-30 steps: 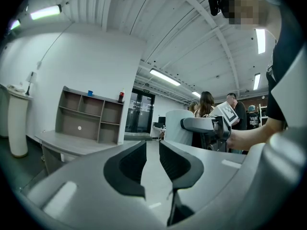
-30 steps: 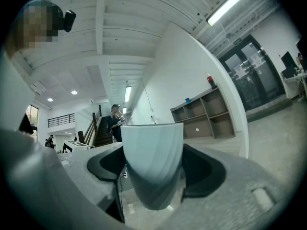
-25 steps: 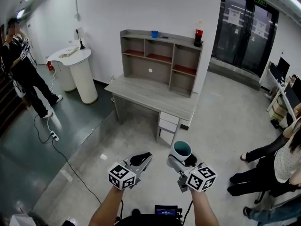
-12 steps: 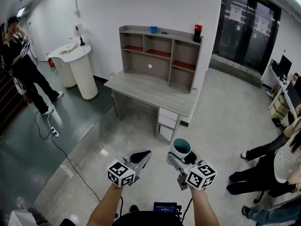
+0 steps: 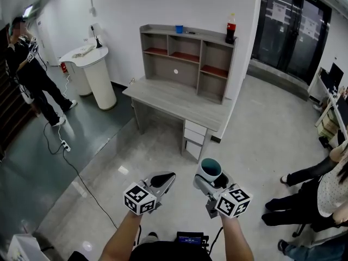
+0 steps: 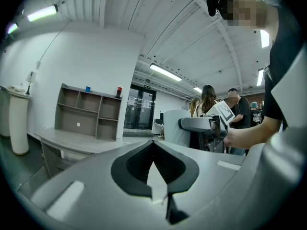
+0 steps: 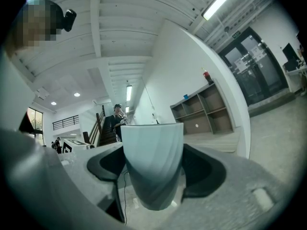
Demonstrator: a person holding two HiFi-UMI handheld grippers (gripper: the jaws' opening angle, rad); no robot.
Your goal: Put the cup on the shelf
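Pale blue outside and dark teal within, the cup [image 5: 210,170] stands upright in the right gripper [image 5: 212,181] low in the head view. It is out over the bare floor [image 5: 261,118], well apart from the shelf [image 5: 185,56] that stands on the desk's surface [image 5: 174,103] by the far wall. The left gripper [image 5: 165,179] hangs just beside it with nothing in it. A bottle [image 5: 230,29] and a small blue thing [image 5: 179,29] stand on the shelf's top board. I take this for the carrying step: the cup is in hand but not near its place. The next move calls for crossing the floor, then raising the cup, kept upright, to a free compartment or a bare stretch of the top. From here the jaws hide the cup's base, and I cannot tell whether it holds anything.

In the left gripper view the jaws are pressed together, with nothing between them. The shelf shows far off to the left.

In the right gripper view the jaws stand wide and pinch the cup by its sides, rim up. The cup fills the middle and blocks what is straight ahead. The shelf is small, off to the right, and its compartments are too small to tell which are free.
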